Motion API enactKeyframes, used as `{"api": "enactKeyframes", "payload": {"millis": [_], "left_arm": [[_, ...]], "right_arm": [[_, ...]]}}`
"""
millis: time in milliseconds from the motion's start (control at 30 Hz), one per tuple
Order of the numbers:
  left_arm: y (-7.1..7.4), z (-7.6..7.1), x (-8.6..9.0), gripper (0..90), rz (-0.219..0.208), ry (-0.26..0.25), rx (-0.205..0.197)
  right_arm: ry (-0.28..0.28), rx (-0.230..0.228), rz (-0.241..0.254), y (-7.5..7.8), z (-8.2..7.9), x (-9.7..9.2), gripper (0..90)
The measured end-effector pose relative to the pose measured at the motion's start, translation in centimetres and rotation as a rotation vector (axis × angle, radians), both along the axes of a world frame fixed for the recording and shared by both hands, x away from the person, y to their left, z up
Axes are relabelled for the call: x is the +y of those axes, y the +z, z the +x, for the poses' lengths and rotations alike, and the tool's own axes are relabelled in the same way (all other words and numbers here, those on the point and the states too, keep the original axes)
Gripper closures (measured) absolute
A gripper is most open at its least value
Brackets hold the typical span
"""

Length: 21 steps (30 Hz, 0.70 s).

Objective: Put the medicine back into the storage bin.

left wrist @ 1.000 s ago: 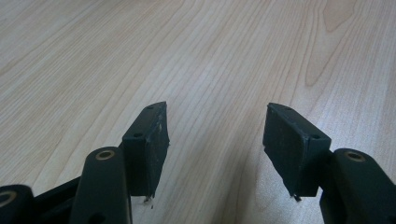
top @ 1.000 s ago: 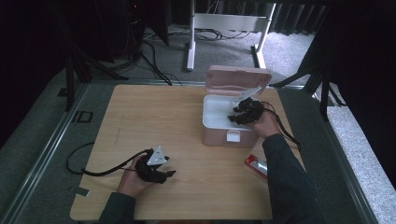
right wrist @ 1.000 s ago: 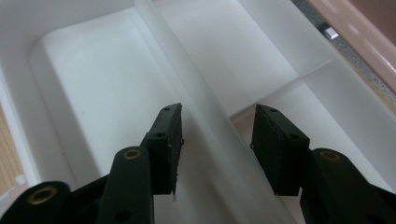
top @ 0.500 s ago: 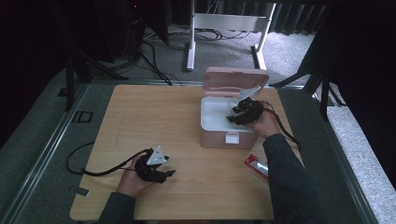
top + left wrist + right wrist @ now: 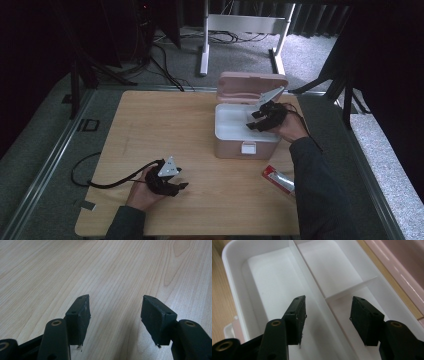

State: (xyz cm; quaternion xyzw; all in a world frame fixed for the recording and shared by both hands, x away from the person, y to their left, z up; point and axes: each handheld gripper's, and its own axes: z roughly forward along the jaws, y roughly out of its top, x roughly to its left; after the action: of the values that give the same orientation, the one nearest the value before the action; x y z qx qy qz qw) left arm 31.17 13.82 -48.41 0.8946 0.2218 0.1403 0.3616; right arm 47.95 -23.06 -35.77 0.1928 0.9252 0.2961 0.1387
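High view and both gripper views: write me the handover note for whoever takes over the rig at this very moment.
Left gripper: open, holding nothing, low over the bare wooden table near its front left.
Right gripper: open, holding nothing, above the open pink box, jaws astride the long divider of its white tray.
Lid stands up at the back. The tray compartments in sight hold nothing.
Red packet lies on the table, in front of the box and to its right.
Done: box opened. Left, likely: put the packet in and close the lid.

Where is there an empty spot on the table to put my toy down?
The table is bare across its left half, from the box to the left edge. It is crowded on the right, around the box, right gripper and red packet.
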Motion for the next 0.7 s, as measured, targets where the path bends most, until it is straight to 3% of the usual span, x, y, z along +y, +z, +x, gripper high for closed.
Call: {"api": "enactKeyframes", "payload": {"millis": [133, 233, 467, 567, 600, 700], "left_arm": [[0.0, 0.0, 0.0, 40.7, 0.002, -0.003, 0.001], [0.0, 0.0, 0.0, 40.7, -0.001, -0.006, 0.002], [0.1, -0.1, 0.0, 40.7, -0.004, -0.007, -0.001], [0.1, -0.1, 0.0, 40.7, -0.002, -0.008, -0.001], [0.1, -0.1, 0.0, 40.7, -0.003, -0.008, -0.001], [0.1, -0.1, 0.0, 40.7, -0.007, -0.008, -0.001]], "right_arm": [[0.012, 0.008, -0.031, 0.1, 0.4, 0.1, 44.8], [0.039, 0.035, -0.067, 0.2, 0.9, 0.3, 55.7], [0.103, 0.066, -0.145, 0.7, 1.6, 1.1, 66.6], [0.137, 0.079, -0.229, 1.3, 1.8, 1.8, 69.4], [0.137, 0.079, -0.229, 1.3, 1.8, 1.8, 69.4], [0.177, 0.090, -0.295, 1.8, 1.8, 2.5, 71.7]]}}
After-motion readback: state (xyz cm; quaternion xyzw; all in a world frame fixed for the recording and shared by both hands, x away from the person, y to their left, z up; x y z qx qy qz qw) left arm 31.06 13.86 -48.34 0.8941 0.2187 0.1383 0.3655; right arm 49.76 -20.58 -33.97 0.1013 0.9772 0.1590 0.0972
